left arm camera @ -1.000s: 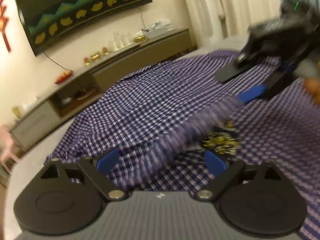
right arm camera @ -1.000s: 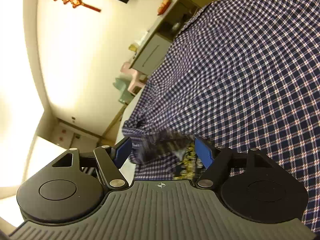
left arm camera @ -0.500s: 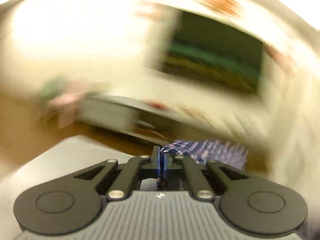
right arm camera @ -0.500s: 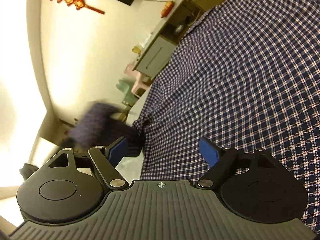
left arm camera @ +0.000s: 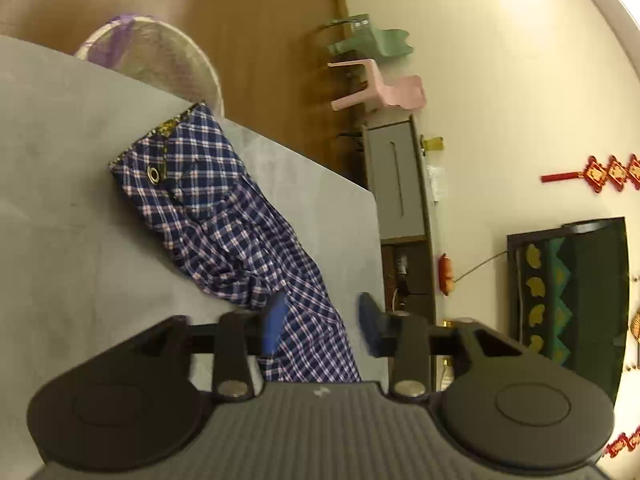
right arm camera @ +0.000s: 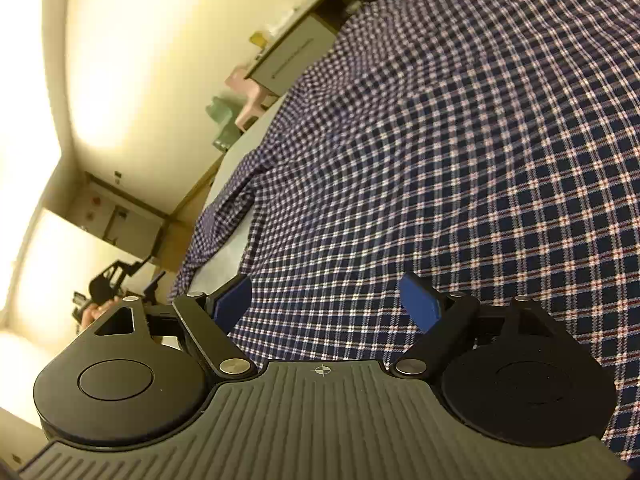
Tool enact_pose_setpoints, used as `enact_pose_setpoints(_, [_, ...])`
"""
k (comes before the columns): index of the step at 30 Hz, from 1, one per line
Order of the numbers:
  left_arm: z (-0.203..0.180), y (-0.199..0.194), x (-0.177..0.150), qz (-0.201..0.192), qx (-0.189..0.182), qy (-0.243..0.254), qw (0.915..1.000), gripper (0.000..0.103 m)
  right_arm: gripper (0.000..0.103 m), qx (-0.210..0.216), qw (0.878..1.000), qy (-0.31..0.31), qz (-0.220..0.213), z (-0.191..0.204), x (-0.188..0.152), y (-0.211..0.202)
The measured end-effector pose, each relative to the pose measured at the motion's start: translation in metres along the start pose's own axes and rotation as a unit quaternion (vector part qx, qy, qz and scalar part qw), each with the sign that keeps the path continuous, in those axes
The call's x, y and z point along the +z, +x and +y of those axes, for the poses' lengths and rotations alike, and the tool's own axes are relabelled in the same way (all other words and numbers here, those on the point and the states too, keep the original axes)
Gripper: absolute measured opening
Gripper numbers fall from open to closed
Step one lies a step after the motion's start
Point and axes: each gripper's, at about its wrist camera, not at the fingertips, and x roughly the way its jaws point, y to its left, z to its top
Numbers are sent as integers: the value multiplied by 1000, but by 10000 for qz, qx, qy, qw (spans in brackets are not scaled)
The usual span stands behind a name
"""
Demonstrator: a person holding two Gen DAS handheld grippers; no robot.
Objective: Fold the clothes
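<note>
Left gripper (left arm camera: 320, 322) jaws opening over the sleeve (left arm camera: 224, 224), apparently unpinched; right gripper (right arm camera: 326, 300) spread above the shirt (right arm camera: 460, 152).

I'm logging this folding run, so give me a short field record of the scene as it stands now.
garment: navy checked shirt, spread on grey surface
sleeve: checked sleeve stretched out, cuff at far end
left gripper: jaws opening, sleeve cloth between them, not pinched
right gripper: jaws open above shirt body, holding nothing

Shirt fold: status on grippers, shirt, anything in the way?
Left gripper opening over sleeve, no grip. Right gripper open above shirt. Nothing in the way.
</note>
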Motion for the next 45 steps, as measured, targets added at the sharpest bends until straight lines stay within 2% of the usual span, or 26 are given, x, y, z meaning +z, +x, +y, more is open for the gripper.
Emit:
enact_pose_setpoints(4, [19, -4, 5, 44, 133, -308, 9994, 75, 84, -73, 9999, -69, 51, 5, 3, 1])
enact_pose_setpoints(6, [28, -6, 3, 240, 93, -447, 9987, 89, 84, -99, 9999, -62, 49, 4, 5, -1])
enact_pose_setpoints(7, [32, -5, 1, 364, 43, -506, 9980, 91, 84, -118, 9999, -72, 48, 1, 6, -8])
enact_pose_setpoints(9, [36, 0, 0, 489, 68, -455, 9977, 92, 84, -184, 9998, -118, 44, -1, 8, -17])
enact_pose_setpoints(12, [42, 13, 3, 427, 291, -523, 9973, 92, 86, -244, 9995, -207, 45, 0, 7, -21])
enact_pose_setpoints(14, [44, 22, 8, 345, 143, -614, 9974, 92, 88, -287, 9991, -293, 49, 4, 7, -17])
enact_pose_setpoints(16, [39, 31, 14, 194, 111, -446, 9988, 92, 89, -348, 9987, -356, 50, 6, 7, -17])
enact_pose_setpoints(17, [35, 34, 16, 127, 95, -311, 9994, 89, 90, -378, 9986, -374, 47, 4, 6, -19])
enact_pose_setpoints(18, [32, 38, 17, 87, 84, -146, 9998, 70, 90, -421, 9983, -390, 43, 7, 6, -18])
enact_pose_setpoints(19, [29, 45, 19, 137, 45, 44, 9999, 43, 90, -473, 9980, -411, 38, 9, 7, -15])
enact_pose_setpoints(20, [26, 53, 19, 300, -27, 305, 9991, 6, 90, -503, 9977, -450, 40, 13, 7, -11])
enact_pose_setpoints(21, [21, 58, 19, 381, -40, 603, 9974, 0, 90, -521, 9973, -524, 33, 16, 5, -12])
enact_pose_setpoints(24, [-2, 46, 15, 218, -368, 1205, 9918, 0, 90, -537, 9935, -1002, -22, 37, -3, -15])
enact_pose_setpoints(28, [-32, 27, 8, 25, -825, 1958, 9772, 0, 90, -276, 9883, -1503, 0, 91, -3, 5])
enact_pose_setpoints(29, [-37, 23, 5, -2, -797, 2098, 9745, 0, 90, -93, 9891, -1469, 42, 102, 0, 10])
enact_pose_setpoints(31, [-42, 19, 3, -47, -431, 2129, 9761, 0, 90, 178, 9881, -1525, 77, 132, 8, 23])
enact_pose_setpoints(32, [-37, 19, 9, -70, -239, 1863, 9822, 0, 90, 235, 9859, -1656, 47, 151, 13, 33])
enact_pose_setpoints(34, [-3, 14, 37, -127, -177, 805, 9965, 12, 96, 266, 9803, -1959, -45, 195, 24, 52])
enact_pose_setpoints(35, [17, 10, 51, -160, -168, 223, 9995, 26, 97, 288, 9765, -2134, -65, 219, 28, 64])
enact_pose_setpoints(36, [36, 6, 61, -186, -197, -279, 9992, 38, 99, 309, 9727, -2301, -58, 242, 30, 77])
enact_pose_setpoints(38, [65, -2, 76, -218, -321, -1008, 9941, 44, 100, 328, 9644, -2623, 129, 281, 25, 109])
enact_pose_setpoints(40, [77, -8, 87, -249, -373, -1199, 9918, 54, 100, 350, 9564, -2879, 358, 312, 18, 143])
enact_pose_setpoints(42, [77, -9, 96, -187, -410, -1067, 9933, 66, 100, 291, 9472, -3139, 587, 335, 1, 184])
enact_pose_setpoints(45, [72, 3, 102, 79, -502, -921, 9944, 67, 100, -12, 9260, -3689, 807, 364, -27, 255])
